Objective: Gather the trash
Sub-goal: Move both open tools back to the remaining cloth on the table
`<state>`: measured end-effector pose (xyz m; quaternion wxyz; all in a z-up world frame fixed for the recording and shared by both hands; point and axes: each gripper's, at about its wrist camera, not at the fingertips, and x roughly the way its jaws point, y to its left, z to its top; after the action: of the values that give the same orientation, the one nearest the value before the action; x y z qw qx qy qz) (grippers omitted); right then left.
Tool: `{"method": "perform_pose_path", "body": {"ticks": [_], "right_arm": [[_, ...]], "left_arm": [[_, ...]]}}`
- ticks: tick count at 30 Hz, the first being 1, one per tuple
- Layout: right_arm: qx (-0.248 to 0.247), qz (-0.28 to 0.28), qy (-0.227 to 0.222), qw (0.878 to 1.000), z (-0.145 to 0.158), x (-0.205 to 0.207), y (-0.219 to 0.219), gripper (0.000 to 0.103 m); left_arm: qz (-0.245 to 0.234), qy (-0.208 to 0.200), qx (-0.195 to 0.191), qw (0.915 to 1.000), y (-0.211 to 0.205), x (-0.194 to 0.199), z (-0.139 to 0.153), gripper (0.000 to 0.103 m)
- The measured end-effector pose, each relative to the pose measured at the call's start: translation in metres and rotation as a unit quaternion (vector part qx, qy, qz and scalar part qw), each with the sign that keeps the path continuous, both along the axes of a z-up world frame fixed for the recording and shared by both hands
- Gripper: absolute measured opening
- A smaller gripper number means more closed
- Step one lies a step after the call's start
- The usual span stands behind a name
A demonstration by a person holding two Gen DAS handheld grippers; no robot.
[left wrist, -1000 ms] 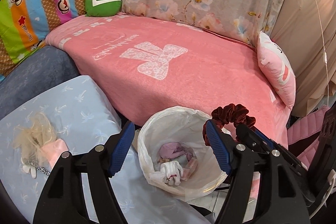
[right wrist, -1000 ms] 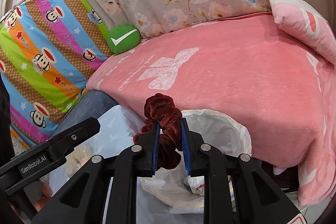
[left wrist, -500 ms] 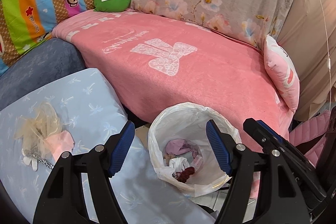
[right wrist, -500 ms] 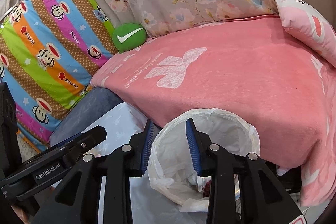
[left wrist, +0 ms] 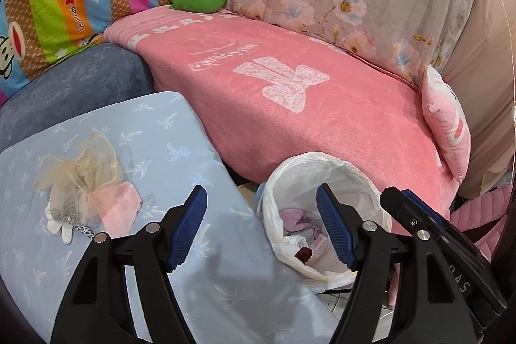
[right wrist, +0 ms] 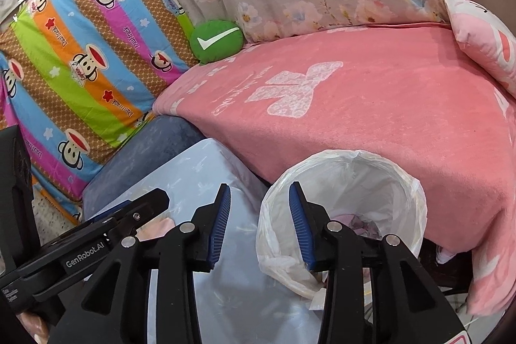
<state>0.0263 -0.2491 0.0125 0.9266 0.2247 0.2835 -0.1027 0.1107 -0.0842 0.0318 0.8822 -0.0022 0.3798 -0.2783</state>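
The remaining trash, a crumpled bundle of cream gauze and pink paper (left wrist: 85, 182), lies on the pale blue patterned cushion (left wrist: 180, 150), ahead and left of the left hand-held gripper (left wrist: 259, 223), the nearer one. Its jaws gape wide, empty. The right hand-held gripper (right wrist: 259, 223) hovers beside the white-bagged bin (right wrist: 409, 192), parted, empty.
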Motion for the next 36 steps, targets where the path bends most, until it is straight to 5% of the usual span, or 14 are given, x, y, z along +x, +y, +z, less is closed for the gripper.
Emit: {"method": "perform_pose_path", "body": {"ticks": [23,36], "right_arm": [[-0.019,0.083,0.036,0.996,-0.017,0.051,0.097,0.043],[-0.026,0.135,0.065,0.988,-0.043,0.101,0.164,0.048]], "left_arm": [[0.097,0.026,0.0,0.9949,0.101,0.026,-0.028,0.068],[0.184,0.065,0.006,0.9808,0.19,0.053,-0.067,0.077]]}}
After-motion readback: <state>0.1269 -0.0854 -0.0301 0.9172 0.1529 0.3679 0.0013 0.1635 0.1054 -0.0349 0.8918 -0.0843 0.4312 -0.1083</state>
